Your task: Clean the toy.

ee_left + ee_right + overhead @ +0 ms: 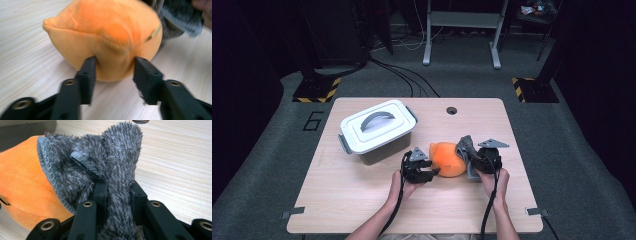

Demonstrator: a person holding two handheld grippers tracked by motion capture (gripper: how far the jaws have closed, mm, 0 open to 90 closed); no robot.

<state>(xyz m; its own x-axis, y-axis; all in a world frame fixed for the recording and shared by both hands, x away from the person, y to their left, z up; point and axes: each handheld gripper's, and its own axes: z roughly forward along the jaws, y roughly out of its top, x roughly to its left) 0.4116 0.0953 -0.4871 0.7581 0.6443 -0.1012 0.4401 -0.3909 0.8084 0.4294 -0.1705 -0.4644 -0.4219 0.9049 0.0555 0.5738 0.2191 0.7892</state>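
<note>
An orange plush toy (447, 159) lies at the table's middle, with a grey fuzzy cloth (466, 145) draped against its right side. My left gripper (433, 172) comes at the toy from the left. In the left gripper view its jaws pinch the lower bulge of the orange toy (105, 27), my left gripper (115, 62) shut on it. My right gripper (474, 160) is at the toy's right side. In the right gripper view my right gripper (116, 187) is shut on a bunched fold of the grey cloth (100, 157), with the toy (20, 177) to its left.
A white lidded box (377, 131) with a grey handle and side latches stands at the back left of the wooden table (337, 200). A round cable hole (451, 110) sits near the far edge. Cables and desk legs are on the floor beyond.
</note>
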